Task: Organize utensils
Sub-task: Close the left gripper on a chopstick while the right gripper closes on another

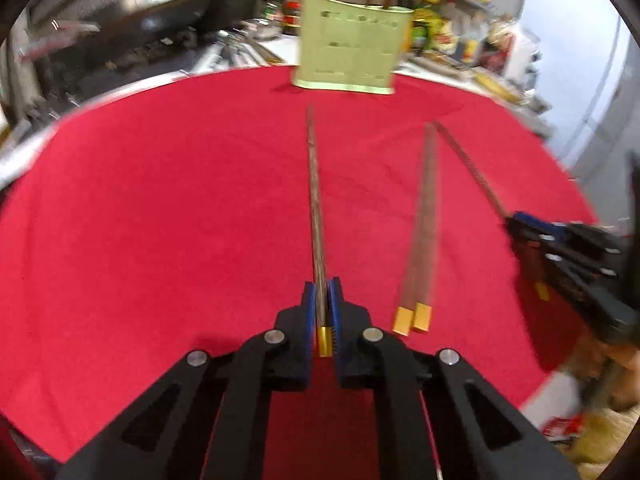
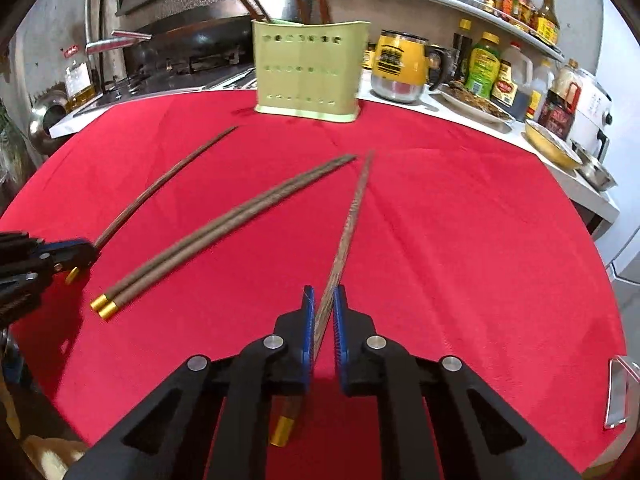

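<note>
Left gripper (image 1: 322, 312) – clamped on one chopstick (image 1: 316, 208).
Right gripper (image 2: 322, 320) – clamped on another chopstick (image 2: 348, 220); loose pair (image 2: 224, 228) between; holder (image 2: 306, 70) beyond.

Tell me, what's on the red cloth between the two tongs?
Two loose chopsticks lie side by side between the left tongs and right tongs, gold caps nearest. The right wrist view shows it best.

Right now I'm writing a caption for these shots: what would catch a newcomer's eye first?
The bright red cloth fills both views. On it, each gripper, left and right, is shut on a single gold-capped chopstick, with a loose pair lying between them. At the far edge stands a pale green holder already holding chopsticks.
</note>
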Available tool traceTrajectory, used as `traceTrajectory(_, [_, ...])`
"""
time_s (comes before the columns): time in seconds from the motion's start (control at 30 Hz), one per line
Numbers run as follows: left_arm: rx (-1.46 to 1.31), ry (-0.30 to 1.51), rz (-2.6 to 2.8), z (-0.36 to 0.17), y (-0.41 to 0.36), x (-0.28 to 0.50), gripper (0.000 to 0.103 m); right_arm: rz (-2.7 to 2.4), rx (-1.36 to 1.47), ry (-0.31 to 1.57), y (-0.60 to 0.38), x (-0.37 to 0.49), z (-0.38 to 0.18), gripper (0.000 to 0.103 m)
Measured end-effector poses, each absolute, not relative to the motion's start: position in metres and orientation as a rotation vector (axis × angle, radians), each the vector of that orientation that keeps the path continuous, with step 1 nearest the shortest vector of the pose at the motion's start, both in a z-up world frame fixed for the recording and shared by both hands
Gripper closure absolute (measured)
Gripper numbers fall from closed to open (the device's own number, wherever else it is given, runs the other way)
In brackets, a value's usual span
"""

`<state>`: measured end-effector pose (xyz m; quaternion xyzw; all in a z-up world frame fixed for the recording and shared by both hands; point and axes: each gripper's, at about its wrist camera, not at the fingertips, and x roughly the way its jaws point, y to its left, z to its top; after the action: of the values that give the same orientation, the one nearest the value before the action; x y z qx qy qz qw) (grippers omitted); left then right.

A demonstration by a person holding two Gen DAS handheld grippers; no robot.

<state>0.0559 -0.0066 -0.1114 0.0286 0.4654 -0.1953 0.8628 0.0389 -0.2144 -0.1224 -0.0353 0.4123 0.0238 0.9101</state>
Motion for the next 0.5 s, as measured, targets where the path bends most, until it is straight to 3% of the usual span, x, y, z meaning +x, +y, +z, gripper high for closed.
traceTrajectory(0.07, [0.081, 0.953, -0.421, -0.112, -0.006, 0.047, 0.092, 0.068, -0.065, 0.853, -0.218, 0.036, -0.122, 0.09])
traceTrajectory(0.1, [0.098, 0.939, -0.419, -0.112, -0.006, 0.042, 0.079, 0.088, -0.028, 0.854, -0.222, 0.032, -0.121, 0.085])
traceTrajectory(0.17, [0.116, 0.916, -0.427, -0.112, -0.004, 0.029, 0.061, 0.12, 0.023, 0.854, -0.226, 0.023, -0.122, 0.062])
traceTrajectory(0.3, [0.153, 0.898, -0.414, -0.114, -0.007, 0.015, 0.063, 0.117, 0.006, 0.816, -0.22, -0.001, -0.125, 0.06])
traceTrajectory(0.33, [0.166, 0.89, -0.398, -0.114, -0.009, 0.013, 0.067, 0.105, -0.007, 0.804, -0.217, -0.006, -0.125, 0.06])
traceTrajectory(0.4, [0.183, 0.876, -0.365, -0.115, -0.012, 0.015, 0.088, 0.087, -0.005, 0.782, -0.216, -0.013, -0.126, 0.062])
traceTrajectory(0.5, [0.206, 0.862, -0.372, -0.116, -0.017, 0.015, 0.089, 0.079, 0.024, 0.752, -0.218, -0.02, -0.128, 0.067])
